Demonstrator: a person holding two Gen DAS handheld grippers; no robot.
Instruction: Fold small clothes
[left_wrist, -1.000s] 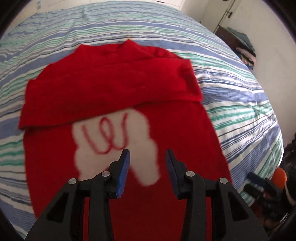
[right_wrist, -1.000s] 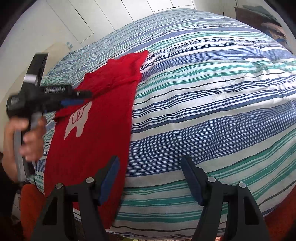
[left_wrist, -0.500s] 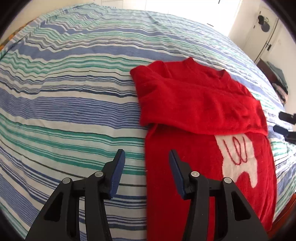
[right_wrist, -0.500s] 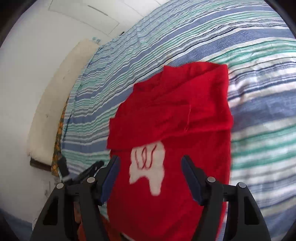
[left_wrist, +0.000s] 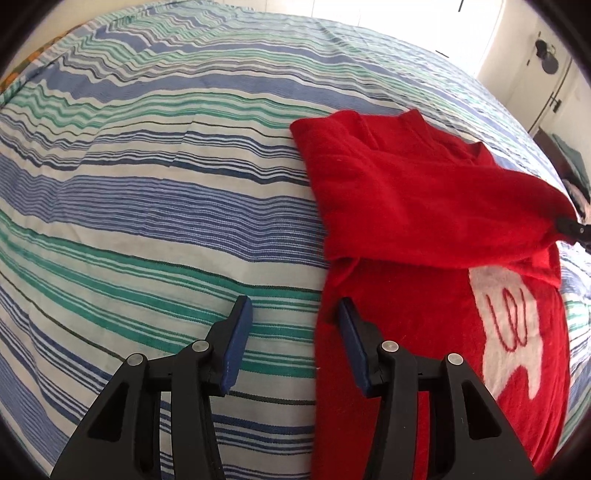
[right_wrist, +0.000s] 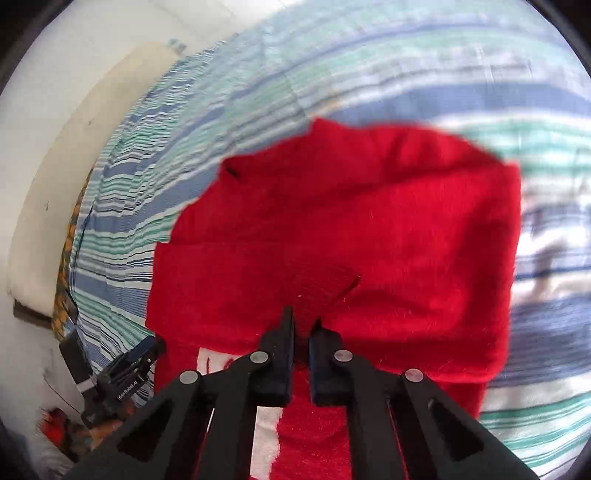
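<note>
On the bed (left_wrist: 155, 206) with its blue, green and white stripes lies a small red sweater (left_wrist: 406, 206), and it fills the right half of the left wrist picture. Its top part looks already folded down over the body, so a thick red flap lies across the middle and a white picture with red squiggles (left_wrist: 509, 321) peeks out below it. The left gripper (left_wrist: 291, 339) sits at the bottom middle of that picture with its jaws partly open and nothing between them; one blue pad hangs over the stripes and the other right at the sweater's left edge. In the right wrist picture the right gripper (right_wrist: 302, 332) is at the bottom middle, and its jaws have just snapped closed on a pinch of the red flap, which puckers up there. The sweater looks soft, fuzzy and light, so it will bend, sag and droop when it is lifted, and it will not break. A thick knit can slip out of a small pinch, so it seems best to grab a good bit at the edge. The left gripper would do well to take the edge next to it, so both sides can lift together.
</note>
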